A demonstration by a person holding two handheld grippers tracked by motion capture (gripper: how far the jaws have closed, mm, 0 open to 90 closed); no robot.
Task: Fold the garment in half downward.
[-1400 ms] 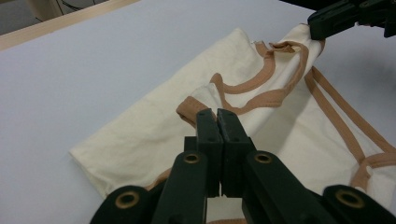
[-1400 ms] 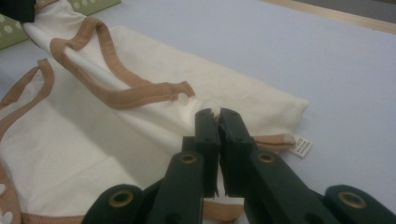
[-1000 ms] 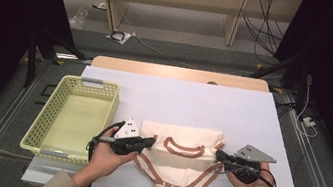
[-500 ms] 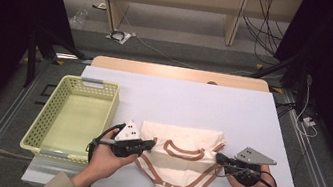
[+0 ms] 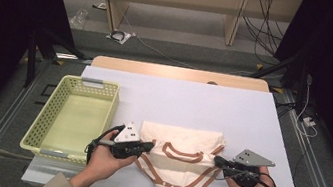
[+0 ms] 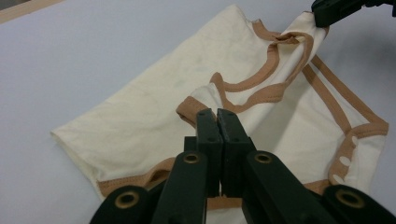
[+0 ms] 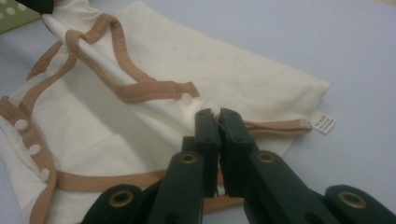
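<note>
Left of the bodysuit (image 5: 182, 164) sits a basket (image 5: 37, 131), well clear. Both grippers (image 5: 150, 146) (image 5: 217, 160) pinch its cloth; the right gripper view shows a label (image 7: 324, 122).

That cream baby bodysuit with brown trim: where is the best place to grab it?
Probably at its two side edges, where the cream baby bodysuit lies flat and the brown trim gives a firm fold. The left gripper and right gripper come in level from opposite sides, each shut on an edge.
</note>
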